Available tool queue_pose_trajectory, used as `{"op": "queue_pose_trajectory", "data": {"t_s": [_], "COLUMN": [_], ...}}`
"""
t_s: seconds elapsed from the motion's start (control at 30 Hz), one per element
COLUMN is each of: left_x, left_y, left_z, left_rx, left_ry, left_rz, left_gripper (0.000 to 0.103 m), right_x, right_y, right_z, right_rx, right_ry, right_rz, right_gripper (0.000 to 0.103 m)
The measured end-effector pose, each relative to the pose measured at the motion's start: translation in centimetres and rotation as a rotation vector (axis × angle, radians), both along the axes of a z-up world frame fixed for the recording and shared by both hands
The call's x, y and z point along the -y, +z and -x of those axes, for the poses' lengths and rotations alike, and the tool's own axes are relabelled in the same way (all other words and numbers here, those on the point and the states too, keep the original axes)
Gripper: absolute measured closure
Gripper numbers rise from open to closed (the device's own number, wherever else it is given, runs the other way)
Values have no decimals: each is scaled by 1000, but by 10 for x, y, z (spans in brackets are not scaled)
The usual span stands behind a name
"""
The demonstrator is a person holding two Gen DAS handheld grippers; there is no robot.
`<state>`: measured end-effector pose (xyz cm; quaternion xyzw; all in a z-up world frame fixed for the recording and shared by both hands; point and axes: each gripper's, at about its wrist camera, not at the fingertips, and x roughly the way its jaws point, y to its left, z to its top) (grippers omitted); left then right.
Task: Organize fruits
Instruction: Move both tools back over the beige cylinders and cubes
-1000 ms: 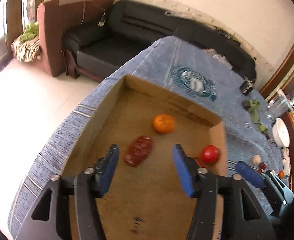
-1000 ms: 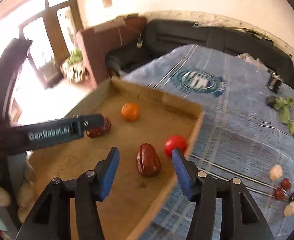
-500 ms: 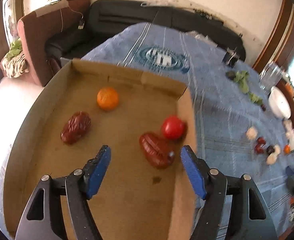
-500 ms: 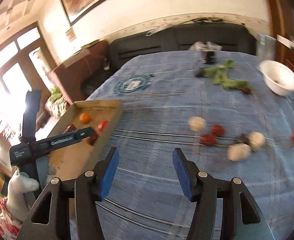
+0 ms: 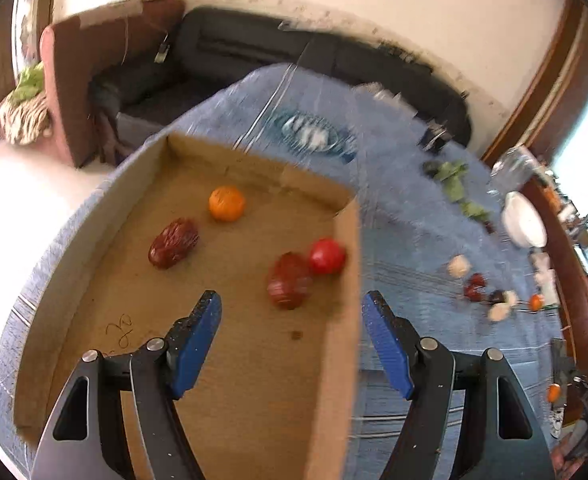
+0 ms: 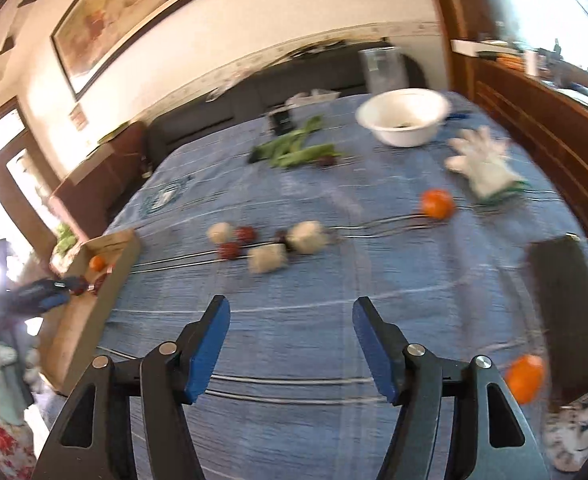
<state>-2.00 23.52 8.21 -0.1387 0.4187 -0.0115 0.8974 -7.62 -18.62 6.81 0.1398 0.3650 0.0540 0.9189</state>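
Gaping left gripper over matte cardboard box, wrinkled dates.

Seen in matt brown cardboard: the box. Woven blue cloth, faintly striped, over the surface. Glossy red skin on the tomato; wrinkled, dull sheen on the date. Matt black plastic, blue rubbery pads, bright metal rivets on each claw. Smooth white bowl; varnished wood cabinet.

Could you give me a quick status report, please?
Left tool open, empty, over box. Right tool open, empty. Four fruits boxed. Path clear.
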Motion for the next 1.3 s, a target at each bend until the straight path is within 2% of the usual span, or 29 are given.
{"op": "queue_pose_trajectory", "data": {"t_s": [0.13,0.27,0.53,0.6,0.67,0.77,0.87,0.93,1.03,1.1,1.2,1.3], "left_x": [27,62,110,118,128,142,154,160,169,176,192,208], "left_y": [23,27,2,-4,-8,-13,-17,-18,-17,-16,-19,-26], "left_z": [9,2,-11,-13,-13,-13,-13,-13,-12,-12,-15,-20], "left_rx": [57,56,-5,-23,-30,-34,-39,-37,-10,15,25,13], "left_ry": [-55,-123,-201,-216,-234,-265,-295,-313,-356,-383,-422,-446], "left_rz": [18,7,2,3,-5,-22,-31,-34,-45,-64,-85,-90], "left_gripper": [29,29,29,29,29,29,29,29,29,29,29,29], "right_x": [17,21,2,-2,-8,-21,-33,-30,-11,7,33,48], "right_y": [-3,-6,-23,-24,-25,-30,-46,-48,-44,-41,-39,-41], "right_z": [-4,-16,-67,-84,-104,-130,-147,-145,-134,-126,-115,-112], "right_rx": [-23,-42,-93,-99,-99,-104,-153,-146,-145,-130,-102,-61], "right_ry": [-29,-25,0,-14,-11,-1,14,27,-21,-62,-174,-143], "right_rz": [-2,-31,-31,-15,-4,32,77,61,62,23,41,-104], "right_gripper": [34,34,34,36,44,44,45,47,59,59,59,57]}}
